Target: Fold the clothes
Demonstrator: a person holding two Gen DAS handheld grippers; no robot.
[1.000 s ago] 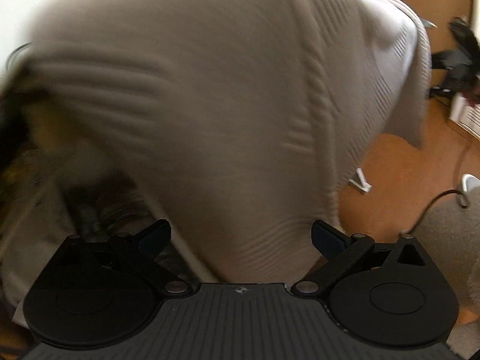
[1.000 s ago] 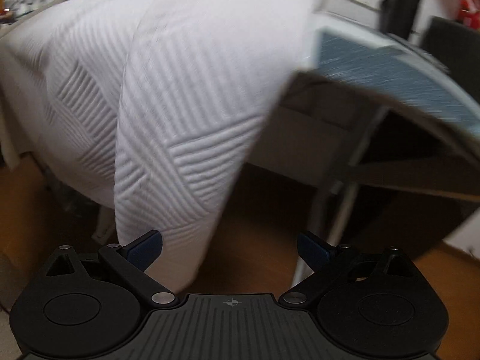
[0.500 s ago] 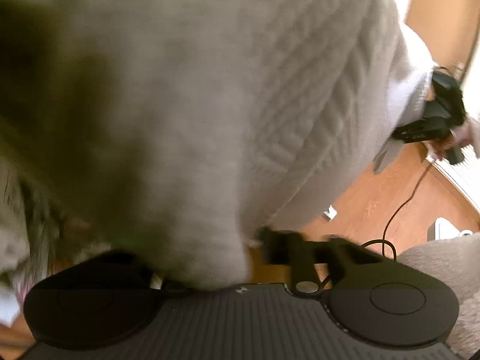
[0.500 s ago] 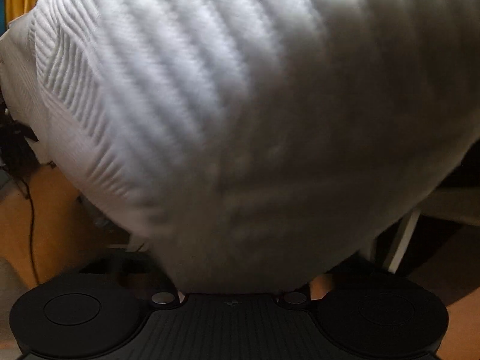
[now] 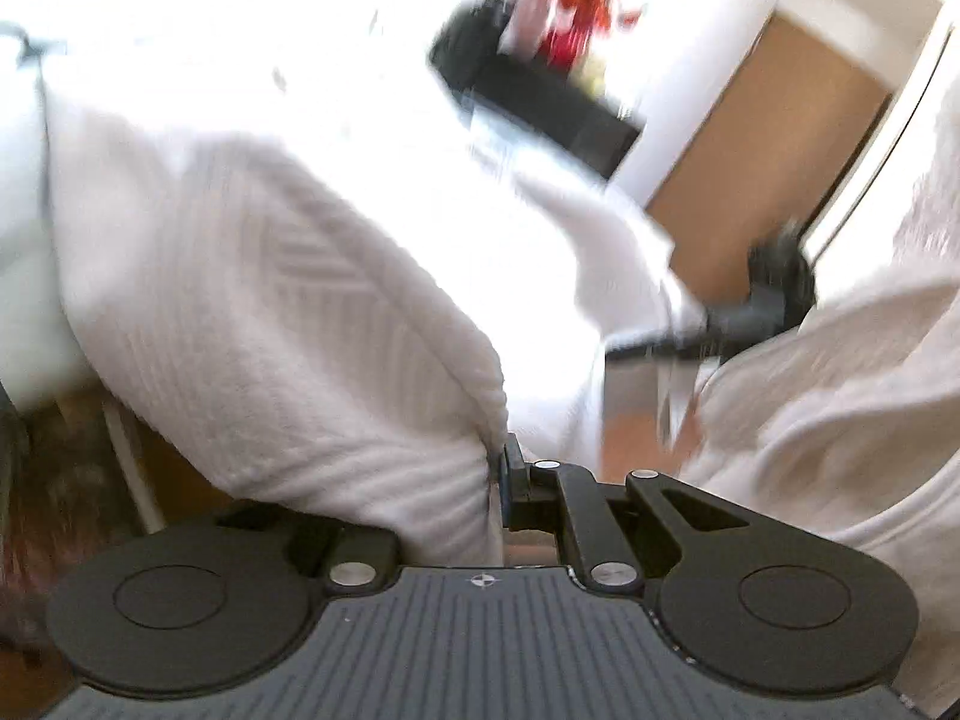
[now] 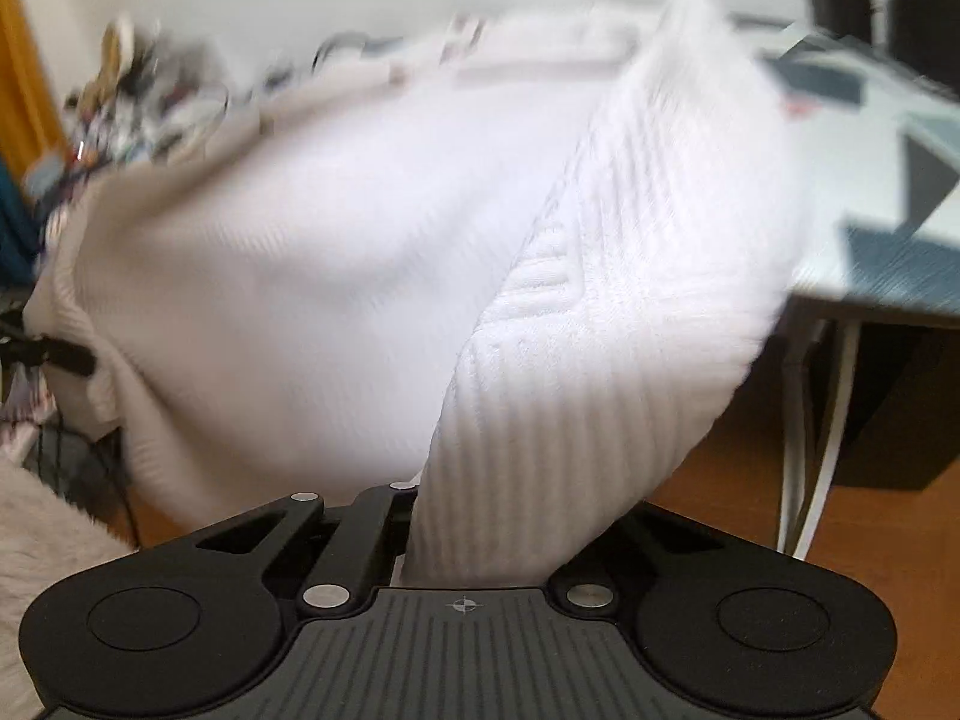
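L gripper (image 5: 503, 483) pinching hem of white knit sweater (image 5: 288, 324), jaws just closed on it | R gripper (image 6: 420, 516) clamped on other hem corner, sweater (image 6: 600, 360) | garment hangs off table (image 6: 870, 168) edge, both corners gripped, prob. to lift hem up for fold

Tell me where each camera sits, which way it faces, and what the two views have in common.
Left wrist: sits on the left gripper, looking along its fingers at the white sweater it pinches; the right gripper shows beyond.
Right wrist: sits on the right gripper, facing the sweater and the table behind; jaws closed on fabric.
Shared: the same ribbed white sweater, held up between both grippers.
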